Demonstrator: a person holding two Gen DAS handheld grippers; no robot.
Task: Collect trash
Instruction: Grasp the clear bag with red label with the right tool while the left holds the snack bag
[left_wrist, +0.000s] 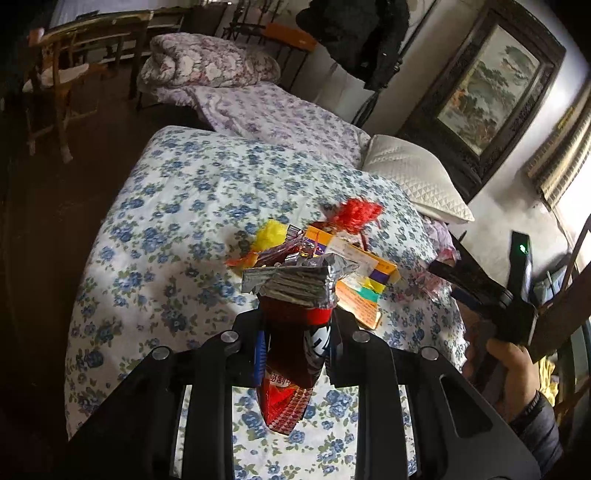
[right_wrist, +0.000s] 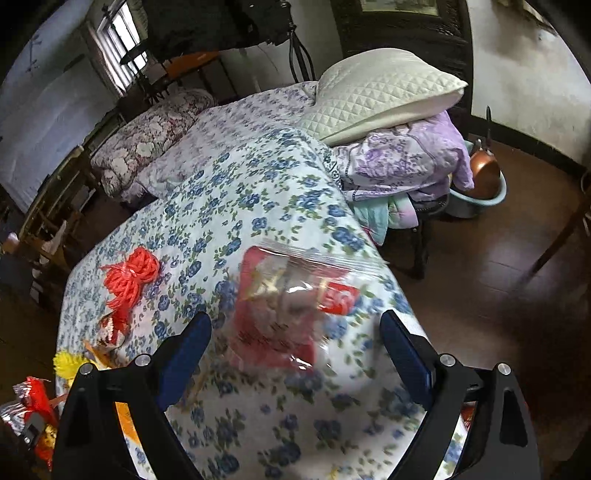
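My left gripper (left_wrist: 295, 328) is shut on a red snack wrapper (left_wrist: 291, 354) with a silver foil top, held above the blue-flowered bed cover (left_wrist: 177, 206). Beyond it lie an orange box (left_wrist: 365, 280), a yellow tuft (left_wrist: 271, 232) and a red string bundle (left_wrist: 356, 214). My right gripper (right_wrist: 295, 343) is open over the bed; a clear plastic bag with red print (right_wrist: 291, 310) lies blurred between its fingers, apart from them. The red string bundle (right_wrist: 129, 277) and yellow tuft (right_wrist: 68, 363) show at the left of that view. The right gripper also shows in the left wrist view (left_wrist: 513, 291).
A white quilted pillow (right_wrist: 380, 92) and folded purple bedding (right_wrist: 406, 162) sit at the bed's far end. A rolled flowered quilt (left_wrist: 207, 62) lies further back. A basin with a copper pot (right_wrist: 484, 181) stands on the dark floor. Wooden chairs (left_wrist: 59, 77) stand at the left.
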